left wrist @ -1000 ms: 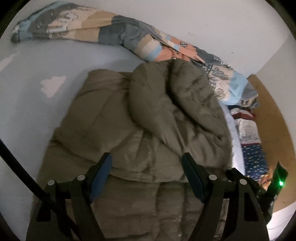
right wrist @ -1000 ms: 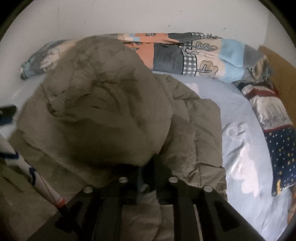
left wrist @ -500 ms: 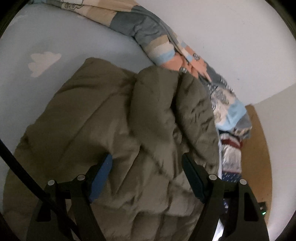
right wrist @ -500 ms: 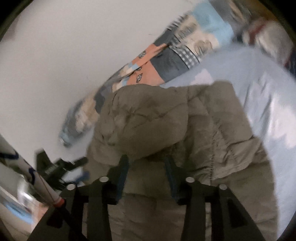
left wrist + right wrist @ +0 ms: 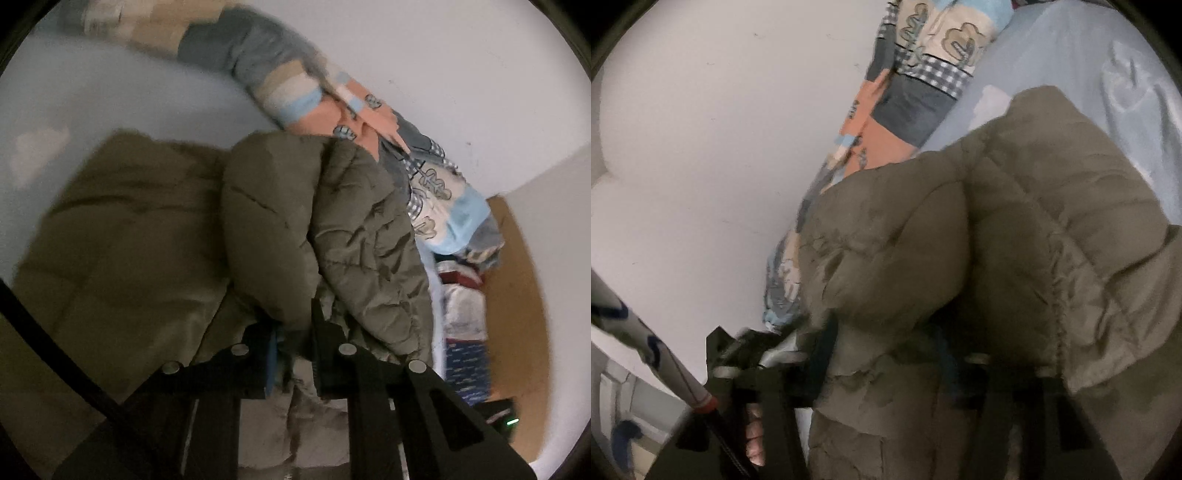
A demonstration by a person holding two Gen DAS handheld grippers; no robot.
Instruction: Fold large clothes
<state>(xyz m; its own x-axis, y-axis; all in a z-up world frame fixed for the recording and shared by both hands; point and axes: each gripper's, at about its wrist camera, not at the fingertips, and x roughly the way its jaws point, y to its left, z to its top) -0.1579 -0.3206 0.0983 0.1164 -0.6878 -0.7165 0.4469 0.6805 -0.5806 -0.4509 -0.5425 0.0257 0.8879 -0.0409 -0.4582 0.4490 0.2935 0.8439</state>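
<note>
Both my claws, left (image 5: 295, 343) and right (image 5: 886, 354), clamped on jacket (image 5: 147, 240); lift evenly, keep the padded fold from slipping.

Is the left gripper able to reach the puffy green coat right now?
Yes, it looks so. The left gripper is already shut on a fold of the green coat, with nothing between them. The coat lies on the blue sheet, bunched right at the gripper.

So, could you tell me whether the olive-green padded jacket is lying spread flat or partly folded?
Partly folded: the olive-green padded jacket has bulky layers doubled over its flat lower part.
</note>
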